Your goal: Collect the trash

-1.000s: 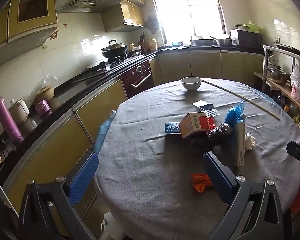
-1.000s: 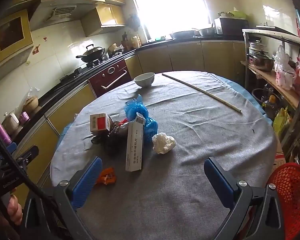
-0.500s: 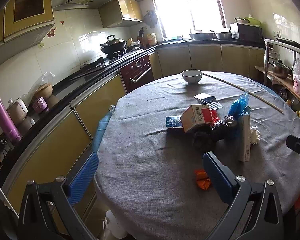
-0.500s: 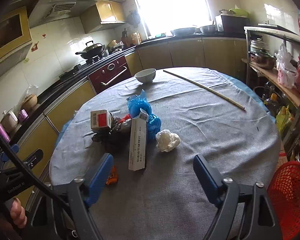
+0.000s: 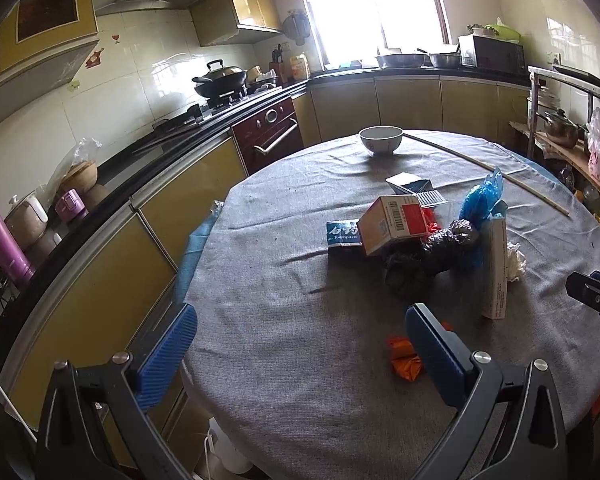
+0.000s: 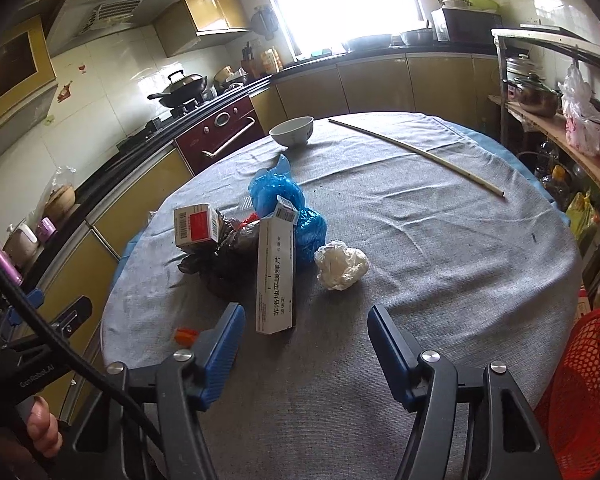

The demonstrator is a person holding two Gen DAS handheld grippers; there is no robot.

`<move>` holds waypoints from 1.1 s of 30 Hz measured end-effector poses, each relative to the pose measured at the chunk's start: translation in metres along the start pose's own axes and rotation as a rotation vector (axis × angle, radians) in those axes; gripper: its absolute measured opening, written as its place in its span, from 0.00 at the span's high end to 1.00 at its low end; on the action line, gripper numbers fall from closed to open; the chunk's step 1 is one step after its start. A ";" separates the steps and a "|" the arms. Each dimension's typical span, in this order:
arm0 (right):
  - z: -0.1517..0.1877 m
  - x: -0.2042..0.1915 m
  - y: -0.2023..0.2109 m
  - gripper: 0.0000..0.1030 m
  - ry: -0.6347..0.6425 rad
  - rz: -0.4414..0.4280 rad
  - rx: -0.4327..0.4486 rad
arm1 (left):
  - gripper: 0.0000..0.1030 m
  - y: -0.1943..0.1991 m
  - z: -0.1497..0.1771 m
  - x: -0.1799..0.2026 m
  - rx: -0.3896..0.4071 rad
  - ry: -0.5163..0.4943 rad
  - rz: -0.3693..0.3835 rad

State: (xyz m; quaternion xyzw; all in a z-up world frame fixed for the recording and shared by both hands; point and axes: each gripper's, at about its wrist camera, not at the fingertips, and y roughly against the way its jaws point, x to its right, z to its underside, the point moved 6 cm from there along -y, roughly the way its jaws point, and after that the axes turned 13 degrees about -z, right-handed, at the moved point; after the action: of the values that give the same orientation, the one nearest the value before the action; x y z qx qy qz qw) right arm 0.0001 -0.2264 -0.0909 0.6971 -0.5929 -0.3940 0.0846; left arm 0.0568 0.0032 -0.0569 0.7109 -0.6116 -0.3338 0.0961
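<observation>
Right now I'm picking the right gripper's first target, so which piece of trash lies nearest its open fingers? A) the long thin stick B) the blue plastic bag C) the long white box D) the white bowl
C: in the right wrist view the long white box ends just ahead of the open right gripper; the others lie farther back.

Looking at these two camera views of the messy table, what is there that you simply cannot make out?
- Orange wrapper: partly behind the left gripper finger in the left view; only a sliver shows in the right view.
- Red basket: cut off by the right view's edge; its contents are unseen.
- Black bag: contents hidden, boxes overlap it.
- Small print on the long white box: too small to read.
</observation>
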 end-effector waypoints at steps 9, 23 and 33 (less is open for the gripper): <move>-0.002 -0.001 -0.012 0.34 -0.006 -0.013 -0.016 | 0.00 -0.011 0.001 0.004 -0.023 -0.010 -0.001; -0.004 -0.012 -0.030 0.34 0.002 -0.021 -0.042 | 0.00 -0.026 0.008 0.003 -0.058 -0.017 -0.005; -0.004 -0.009 -0.025 0.34 -0.005 -0.017 -0.035 | 0.00 -0.021 0.007 0.005 -0.047 -0.022 -0.003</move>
State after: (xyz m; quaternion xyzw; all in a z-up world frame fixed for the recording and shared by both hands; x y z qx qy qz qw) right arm 0.0217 -0.2128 -0.0992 0.6994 -0.5802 -0.4071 0.0920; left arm 0.0694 0.0053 -0.0752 0.7055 -0.6036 -0.3562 0.1057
